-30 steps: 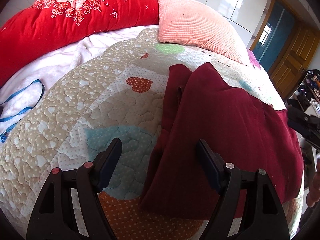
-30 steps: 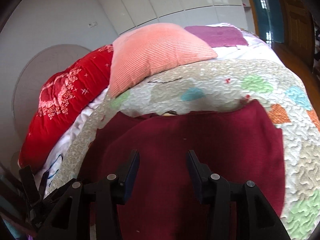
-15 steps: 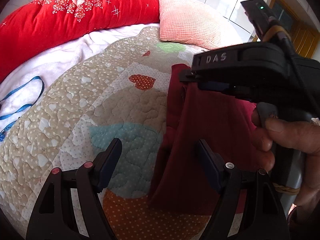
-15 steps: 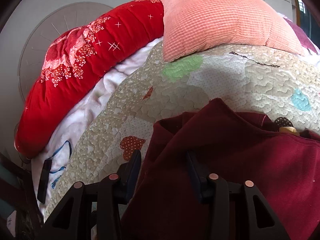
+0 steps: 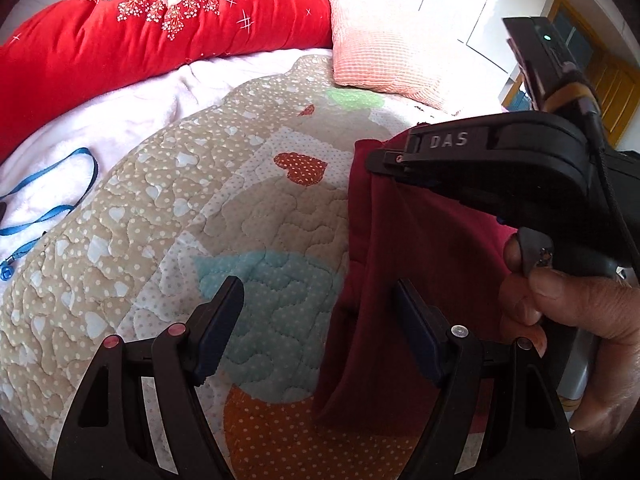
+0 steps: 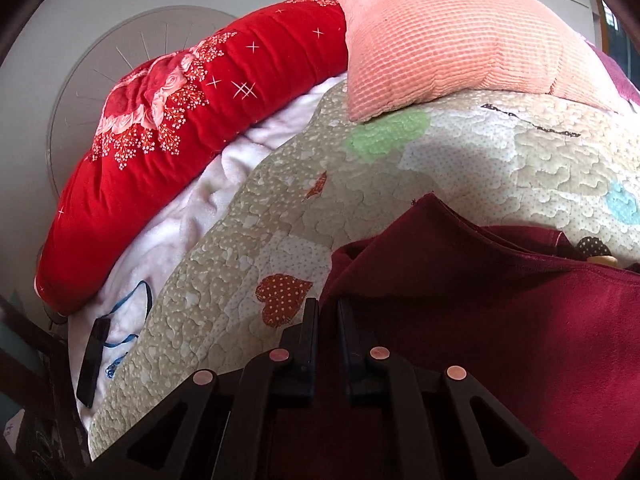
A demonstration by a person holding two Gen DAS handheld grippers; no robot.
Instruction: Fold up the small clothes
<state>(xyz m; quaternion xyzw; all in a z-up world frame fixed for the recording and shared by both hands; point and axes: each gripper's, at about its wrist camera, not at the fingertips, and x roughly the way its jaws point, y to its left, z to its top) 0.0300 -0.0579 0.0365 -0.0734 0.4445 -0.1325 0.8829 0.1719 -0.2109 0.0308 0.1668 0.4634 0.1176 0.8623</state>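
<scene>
Right gripper (image 6: 328,322): half a second ago your fingers stood apart over the cloth; now they are pinched nearly together on the left edge of the dark red garment (image 6: 500,320), so you are grasping it
What that means: my reading is that the grab for this fold is made, and the next step is to carry that edge across to the rest of the cloth
Seen from the left: your right gripper (image 5: 384,160) reaches in from the right side, its tip on the upper left corner of the garment (image 5: 400,300), where a second ago it was only at the frame's edge
Left gripper (image 5: 320,304): released, fingers wide apart, holding nothing; it hovers over the lower left edge of the garment and the quilt (image 5: 200,208), much as it did a second ago
Garment: lying on the quilt, partly doubled along its left side, with one layer lapping over another
Containers: none in view; the bed carries only a red bolster (image 6: 192,120), a pink pillow (image 6: 460,36) and a blue strap (image 5: 52,212) on the white sheet
Risk: you may have pinched just one layer, so lift slowly
</scene>
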